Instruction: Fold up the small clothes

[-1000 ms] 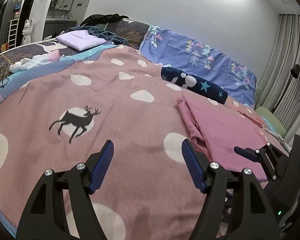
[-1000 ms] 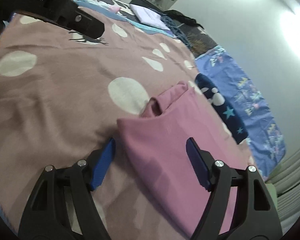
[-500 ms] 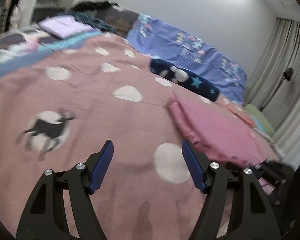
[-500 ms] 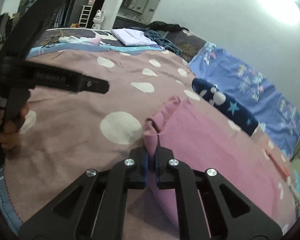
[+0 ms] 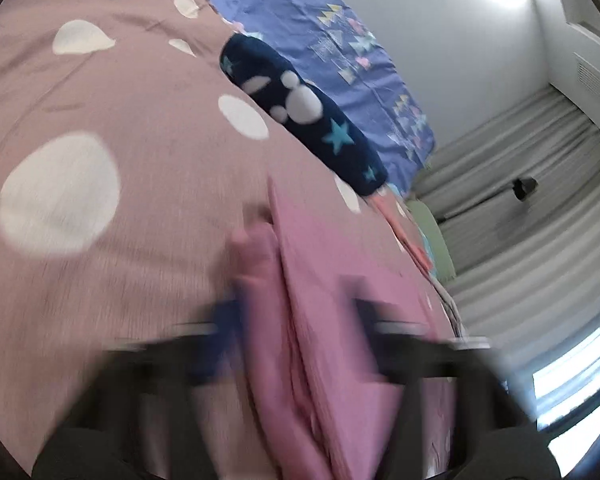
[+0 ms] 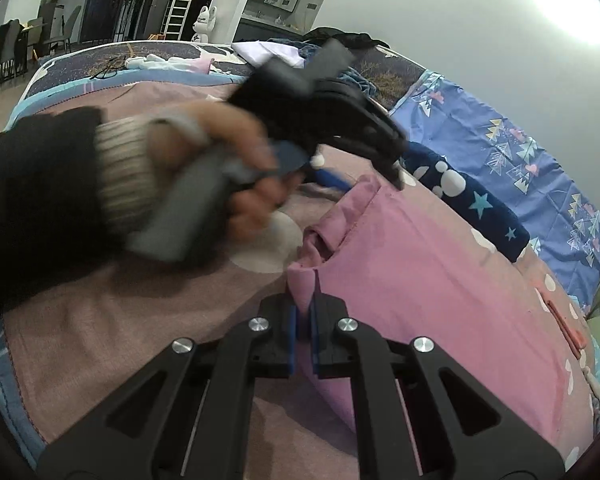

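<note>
Mostly blurred: left gripper (image 5: 296, 336) closing astride pink garment (image 5: 340, 280).

Both views are bright, lit from overhead: a blown-out glare patch sits on the wall (image 5: 480, 20) at the upper right of each frame. In the left wrist view, daylight shows through a window (image 5: 576, 384) at the lower right, and motion blur smears the whole lower half, so the left gripper (image 5: 296, 344) is only dark streaks. The right wrist view is sharp below, but the person's hand (image 6: 220, 168) at centre left is blurred. Fisheye bending and dark vignetting mark all corners.
</note>
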`<action>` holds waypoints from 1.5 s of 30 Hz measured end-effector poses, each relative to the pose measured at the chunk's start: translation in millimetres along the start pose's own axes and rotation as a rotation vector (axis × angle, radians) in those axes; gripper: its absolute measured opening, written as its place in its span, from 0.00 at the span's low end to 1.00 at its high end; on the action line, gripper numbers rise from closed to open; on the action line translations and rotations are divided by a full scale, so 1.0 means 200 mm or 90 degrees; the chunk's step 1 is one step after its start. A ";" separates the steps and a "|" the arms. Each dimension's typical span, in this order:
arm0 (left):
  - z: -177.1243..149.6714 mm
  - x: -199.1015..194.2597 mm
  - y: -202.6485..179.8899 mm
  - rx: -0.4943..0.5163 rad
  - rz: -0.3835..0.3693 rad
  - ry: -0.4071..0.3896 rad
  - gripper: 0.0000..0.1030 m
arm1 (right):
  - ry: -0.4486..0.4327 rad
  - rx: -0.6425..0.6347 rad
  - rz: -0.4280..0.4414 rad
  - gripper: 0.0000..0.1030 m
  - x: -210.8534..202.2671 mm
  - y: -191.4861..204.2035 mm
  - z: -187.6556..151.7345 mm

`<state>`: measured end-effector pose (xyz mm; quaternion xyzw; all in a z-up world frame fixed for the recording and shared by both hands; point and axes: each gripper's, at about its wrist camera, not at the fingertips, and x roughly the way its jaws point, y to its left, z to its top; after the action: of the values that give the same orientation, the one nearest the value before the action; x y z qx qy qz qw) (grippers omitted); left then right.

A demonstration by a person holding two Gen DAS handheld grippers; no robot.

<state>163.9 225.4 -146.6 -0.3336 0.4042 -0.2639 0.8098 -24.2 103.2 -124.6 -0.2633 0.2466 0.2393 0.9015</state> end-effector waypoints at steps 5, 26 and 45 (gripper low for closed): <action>0.08 -0.05 0.09 -0.037 0.002 -0.083 0.01 | -0.008 -0.012 0.016 0.05 -0.02 0.02 -0.02; -0.06 0.09 -0.11 0.075 -0.014 0.046 0.42 | 0.013 0.001 0.040 0.10 -0.02 0.00 -0.05; -0.07 0.11 0.02 0.017 -0.038 0.028 0.11 | 0.082 -0.087 -0.063 0.04 0.13 0.12 -0.05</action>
<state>165.5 207.3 -166.4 -0.3291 0.4081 -0.3007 0.7967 -21.0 123.8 -156.4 -0.3509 0.2737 0.1932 0.8744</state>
